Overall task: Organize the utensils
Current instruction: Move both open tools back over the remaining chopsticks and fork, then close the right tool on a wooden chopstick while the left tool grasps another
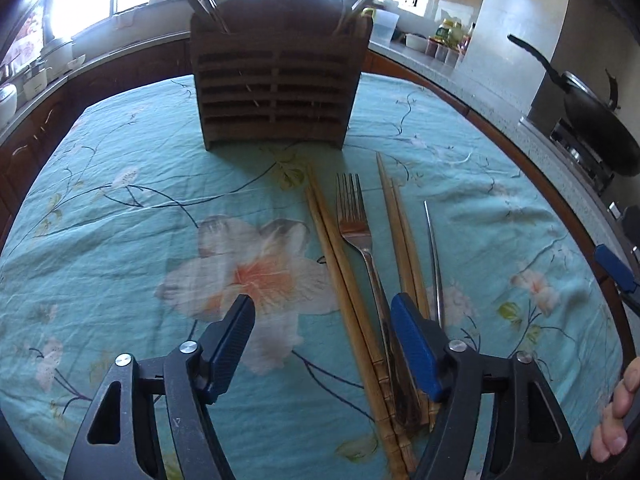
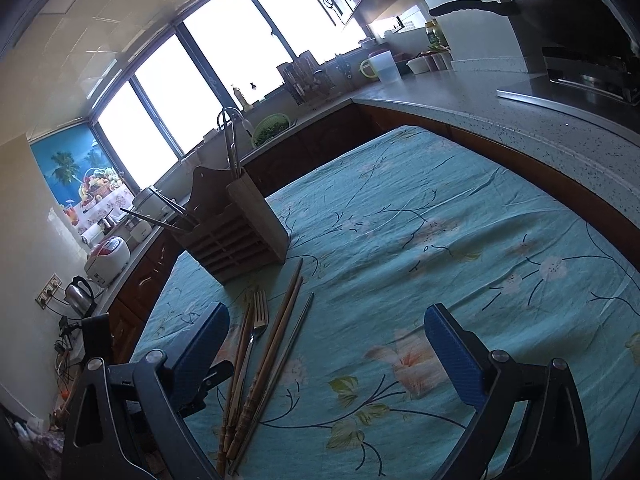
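A slatted wooden utensil holder [image 1: 276, 88] stands at the far side of the table with several metal utensils in it; it also shows in the right wrist view [image 2: 236, 236]. In front of it lie two pairs of wooden chopsticks [image 1: 340, 264] [image 1: 400, 232], a metal fork [image 1: 356, 220] between them and a thin metal utensil [image 1: 434, 256] on the right. The right wrist view shows the fork [image 2: 256, 328] and chopsticks [image 2: 280, 336]. My left gripper [image 1: 322, 316] is open, low over the chopstick and fork handles. My right gripper [image 2: 326, 330] is open and empty, to the right of the utensils.
The table wears a teal floral cloth [image 1: 140, 208]. A grey counter [image 2: 480, 104] wraps around behind, with a black pan [image 1: 600, 120] on the stove at right. A kettle [image 2: 80, 294] and rice cooker [image 2: 108, 260] stand on the left counter.
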The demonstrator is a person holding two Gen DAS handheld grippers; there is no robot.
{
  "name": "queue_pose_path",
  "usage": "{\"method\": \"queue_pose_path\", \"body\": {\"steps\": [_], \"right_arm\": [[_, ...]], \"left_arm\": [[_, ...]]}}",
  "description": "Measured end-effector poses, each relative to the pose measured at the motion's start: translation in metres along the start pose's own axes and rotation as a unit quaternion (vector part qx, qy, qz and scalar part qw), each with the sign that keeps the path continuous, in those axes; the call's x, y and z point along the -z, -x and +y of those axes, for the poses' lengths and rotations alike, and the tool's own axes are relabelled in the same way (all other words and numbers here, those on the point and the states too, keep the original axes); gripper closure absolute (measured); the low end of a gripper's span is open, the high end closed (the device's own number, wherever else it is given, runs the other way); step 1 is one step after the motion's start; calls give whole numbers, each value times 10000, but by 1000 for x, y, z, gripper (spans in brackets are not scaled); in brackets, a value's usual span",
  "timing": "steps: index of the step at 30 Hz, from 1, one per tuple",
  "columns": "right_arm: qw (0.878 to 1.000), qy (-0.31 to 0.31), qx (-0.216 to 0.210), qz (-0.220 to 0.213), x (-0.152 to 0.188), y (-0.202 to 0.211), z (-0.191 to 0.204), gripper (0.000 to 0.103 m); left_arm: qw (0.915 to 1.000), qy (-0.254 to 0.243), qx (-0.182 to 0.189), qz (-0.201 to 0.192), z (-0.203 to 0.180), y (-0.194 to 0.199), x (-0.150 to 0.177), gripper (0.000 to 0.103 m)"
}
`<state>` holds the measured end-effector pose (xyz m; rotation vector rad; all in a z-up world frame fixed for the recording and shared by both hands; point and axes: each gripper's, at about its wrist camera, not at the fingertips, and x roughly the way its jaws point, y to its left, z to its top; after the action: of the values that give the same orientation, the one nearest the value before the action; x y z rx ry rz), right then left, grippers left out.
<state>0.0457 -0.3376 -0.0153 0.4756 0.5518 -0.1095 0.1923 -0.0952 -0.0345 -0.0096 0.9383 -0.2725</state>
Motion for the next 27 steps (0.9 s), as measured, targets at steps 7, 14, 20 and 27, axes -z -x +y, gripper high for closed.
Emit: {"method": "queue_pose_path", "body": {"steps": [7, 14, 20, 27], "right_arm": [[9991, 210, 40, 354, -1, -24, 7, 22], [9928, 656, 70, 998, 9, -64, 30, 53], [9835, 1116, 0, 1426, 13, -109, 59, 65], [9790, 1279, 450, 1524, -16, -167, 67, 80]], "left_arm": [[10000, -51, -58, 51, 0, -9, -2, 40], [9998, -65, -179, 75, 26, 17, 26, 54], [9991, 368, 116, 161, 48, 36, 31, 57], [9980, 592, 231, -17, 66, 37, 5, 57]]}}
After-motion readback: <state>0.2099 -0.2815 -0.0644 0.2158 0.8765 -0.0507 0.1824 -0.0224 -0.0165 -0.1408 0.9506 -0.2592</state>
